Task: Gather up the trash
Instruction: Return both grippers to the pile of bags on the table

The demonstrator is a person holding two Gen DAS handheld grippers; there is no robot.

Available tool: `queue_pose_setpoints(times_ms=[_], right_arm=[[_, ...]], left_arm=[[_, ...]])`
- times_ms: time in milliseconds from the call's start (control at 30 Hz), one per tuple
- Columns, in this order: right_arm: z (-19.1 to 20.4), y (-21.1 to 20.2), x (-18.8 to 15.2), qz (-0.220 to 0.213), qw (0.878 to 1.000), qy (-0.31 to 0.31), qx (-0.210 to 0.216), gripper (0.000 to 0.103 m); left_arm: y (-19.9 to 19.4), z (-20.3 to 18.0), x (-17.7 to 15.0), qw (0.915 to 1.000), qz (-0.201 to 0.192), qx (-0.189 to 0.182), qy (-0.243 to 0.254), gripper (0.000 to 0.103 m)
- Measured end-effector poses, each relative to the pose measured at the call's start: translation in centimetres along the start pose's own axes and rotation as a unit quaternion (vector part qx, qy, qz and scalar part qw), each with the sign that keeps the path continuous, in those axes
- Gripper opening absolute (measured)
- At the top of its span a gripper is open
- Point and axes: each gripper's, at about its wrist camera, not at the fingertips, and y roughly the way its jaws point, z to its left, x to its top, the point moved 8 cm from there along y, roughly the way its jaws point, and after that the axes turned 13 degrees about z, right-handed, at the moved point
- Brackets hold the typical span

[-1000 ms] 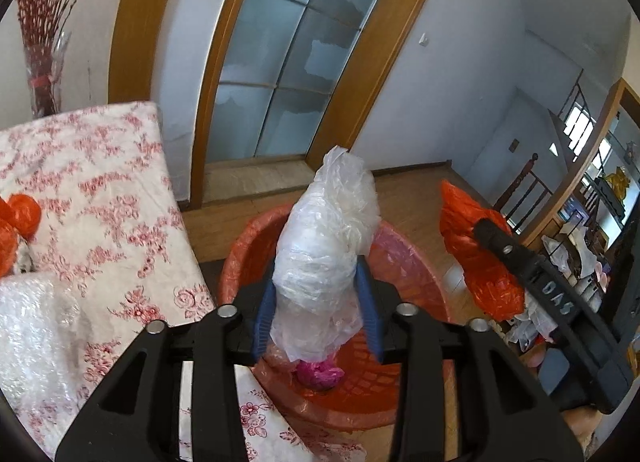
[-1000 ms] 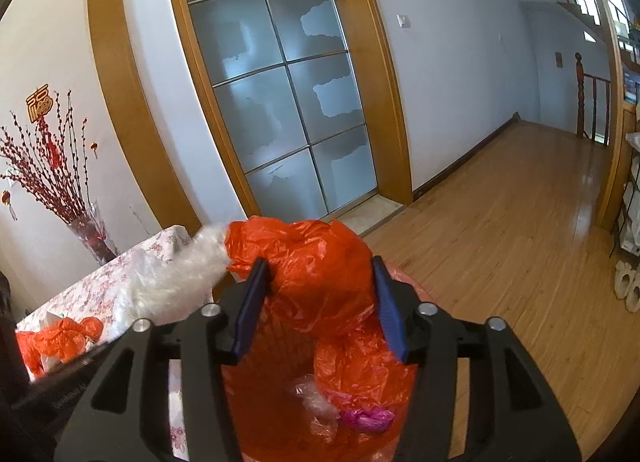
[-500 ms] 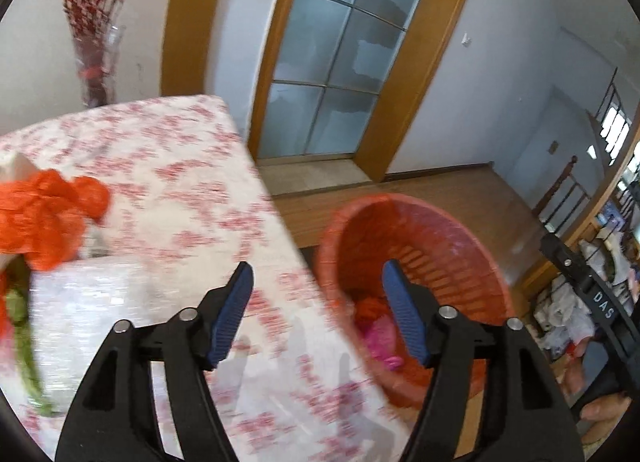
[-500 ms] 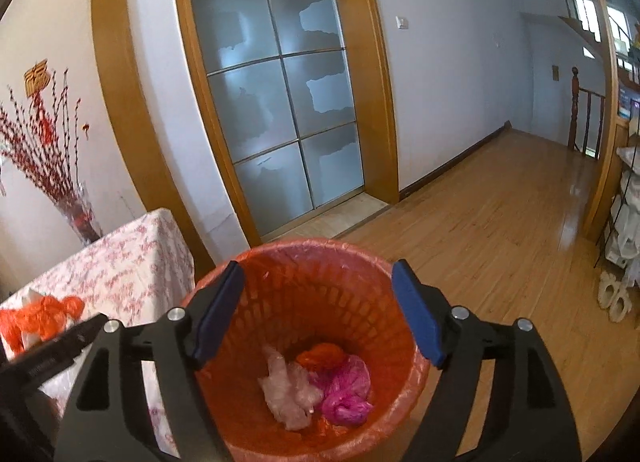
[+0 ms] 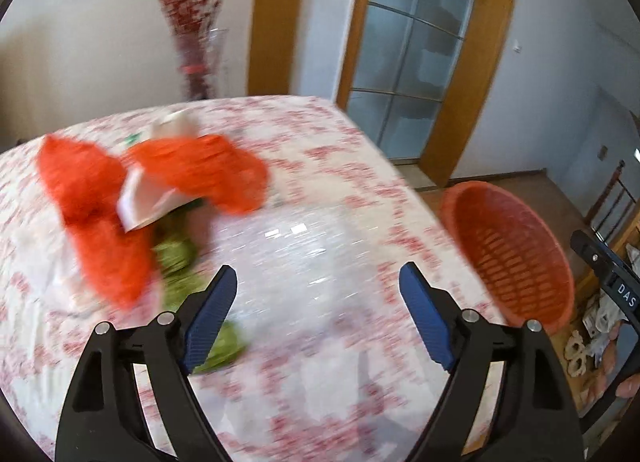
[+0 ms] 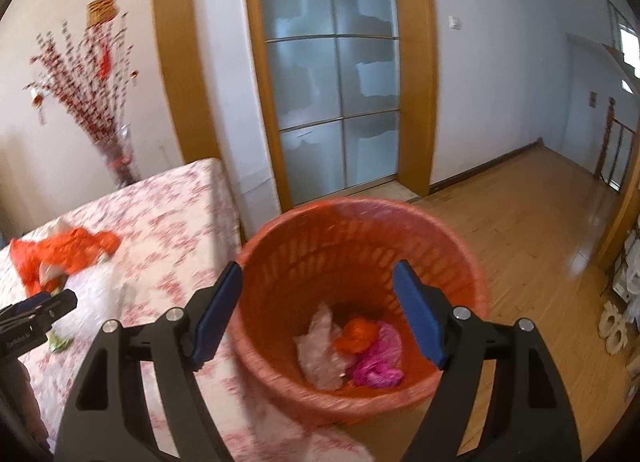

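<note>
Left gripper (image 5: 316, 316) hangs over the table (image 5: 340, 149), jaws opening wide, nothing between them. Under it lies a sheet of clear plastic wrap (image 5: 296, 258), and toward the far left sits the main trash heap: orange plastic bags (image 5: 192, 173) over a white paper piece (image 5: 140, 201) and some green scraps (image 5: 180, 270). The picture is smeared, so edges are soft.

Right gripper (image 6: 318, 310) is held above the orange basket (image 6: 280, 254), jaws well apart and empty. The basket stands on the wood floor (image 6: 520, 213) just beside the table's corner and holds a clear bag (image 6: 320, 350), an orange bag (image 6: 356, 334) and a pink bag (image 6: 380, 358).

Step in hand, as I read it: go back to the table for the next piece.

- Left takes the clear wrap or the orange bags; bring the jaws down around a bunched ridge, not a flat layer, or the pads will slide off the film.
- Pinch a thick fold so loose ends don't drag the paper and scraps along.
- Right can swing to the heap's near edge and stay clear of the left.
- Lift fully clear before crossing to the basket.
</note>
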Motion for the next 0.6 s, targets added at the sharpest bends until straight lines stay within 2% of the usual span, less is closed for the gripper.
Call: queue_pose_setpoints(times_ms=[300,600], right_arm=[[7.6,0.1,-1.4,0.017,0.998,-0.050,0.047,0.076],[19.0,1.4,-2.4,0.047,0.985,-0.125,0.112,0.076]], left_arm=[[-1.7,8.7,-2.3,0.9968,-0.010,0.049,-0.062,0.082],[-3.8,15.1,-3.1,0.9907,-0.029,0.086,-0.101,0.082]])
